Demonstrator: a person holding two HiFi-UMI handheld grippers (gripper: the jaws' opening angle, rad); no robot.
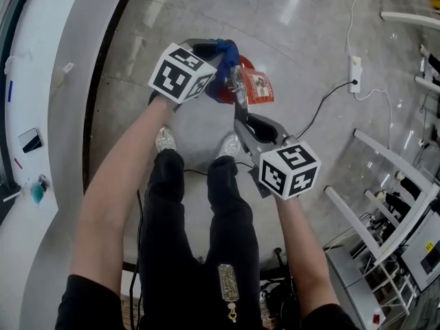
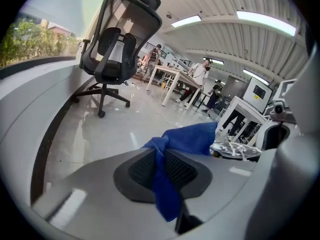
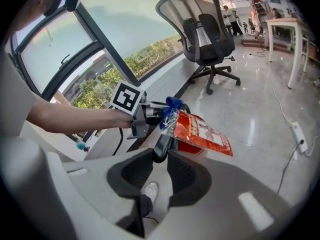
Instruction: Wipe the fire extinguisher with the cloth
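Step in hand: wiping the top of the fire extinguisher (image 1: 220,95), which stands on the floor just ahead of the person's shoes. The left tongs (image 2: 161,159) pinch the blue cloth (image 2: 192,138) and hold it at the valve head. The right tongs (image 3: 161,154) are clamped on a black part of the extinguisher, probably the handle, though a hose cannot be ruled out. Next move, as judged: steady the extinguisher and draw the cloth down over the red body past the hanging tag (image 1: 258,86). Count: one extinguisher, one cloth, one tag, two tongs.
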